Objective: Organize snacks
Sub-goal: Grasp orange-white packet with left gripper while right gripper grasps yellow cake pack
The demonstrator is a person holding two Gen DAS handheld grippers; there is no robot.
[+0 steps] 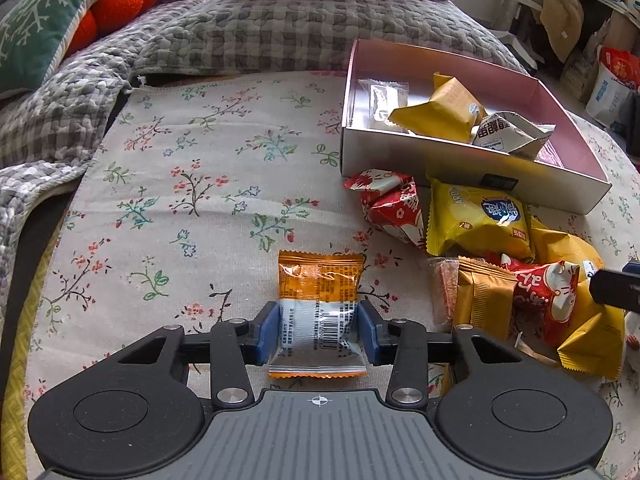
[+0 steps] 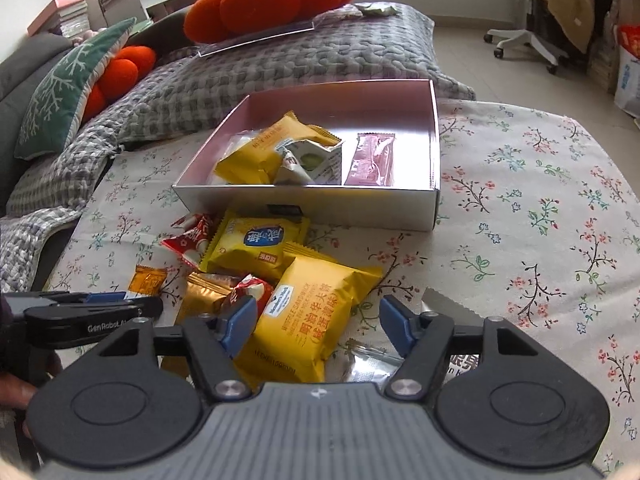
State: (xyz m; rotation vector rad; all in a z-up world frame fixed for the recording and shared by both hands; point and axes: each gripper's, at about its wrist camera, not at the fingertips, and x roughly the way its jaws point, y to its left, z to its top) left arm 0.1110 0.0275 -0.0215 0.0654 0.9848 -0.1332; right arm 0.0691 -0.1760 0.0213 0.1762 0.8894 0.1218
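Nearest, the left gripper (image 1: 318, 330) pinches an orange-and-white snack packet (image 1: 319, 312) lying on the floral cloth (image 1: 180, 184); a lift straight up should keep it from slipping. Right of it, the right gripper (image 2: 316, 326), angled downward, straddles a yellow sandwich-biscuit packet (image 2: 308, 320), jaws not yet touching it. Farther off, the open box (image 2: 312, 200) holds several snacks.

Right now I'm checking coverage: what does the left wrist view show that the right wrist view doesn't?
Left wrist only: the left gripper clamped on the orange packet.
Right wrist only: a pink bar packet lying in the box, and the right gripper open around a yellow sandwich packet.
Both: the box and the loose snack pile.
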